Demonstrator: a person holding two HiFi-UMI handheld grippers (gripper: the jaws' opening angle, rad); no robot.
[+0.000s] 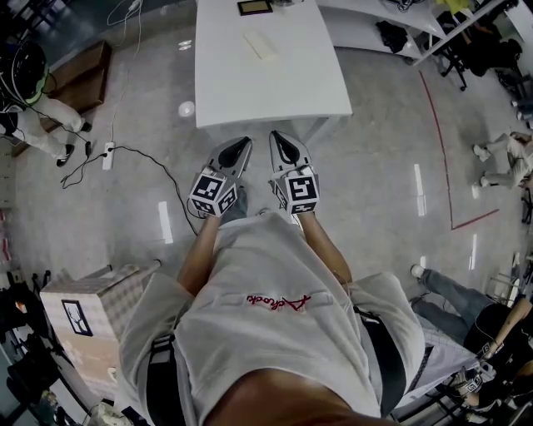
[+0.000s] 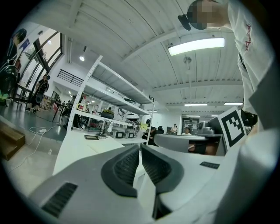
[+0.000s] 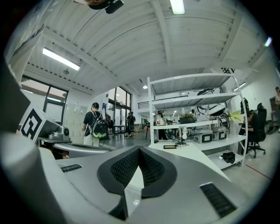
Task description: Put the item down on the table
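Head view, left gripper [image 1: 244, 144]: held level in front of the person's body, jaws pointing at the near edge of the white tabletop [image 1: 275, 96] and just short of it.
Head view, right gripper [image 1: 278, 136]: just beside the left one, not touching it, pointing the same way at the near edge.
Head view, pale flat item [image 1: 260, 46]: it lies on the tabletop, about midway between the left and right edges, well apart from both grippers.
Head view, dark framed object [image 1: 254, 7]: flat on the tabletop, farther from the person than the item.
Head view, floor: a power strip [image 1: 107, 156] with its cable lies left of the tabletop; a cardboard box [image 1: 83, 312] stands at the person's left side.
Left gripper view, left gripper [image 2: 140, 149]: the jaws are closed, the dark pads meet at the tips, nothing is between them; the tabletop [image 2: 76, 146] stretches out beyond.
Right gripper view, right gripper [image 3: 139, 151]: the jaws are closed together and hold nothing; beyond them are the tabletop [image 3: 194, 158], the dark framed object [image 3: 170, 147] and a white shelf [image 3: 197, 114].
Right gripper view, background: a person with a backpack [image 3: 97, 125] stands far at the left.
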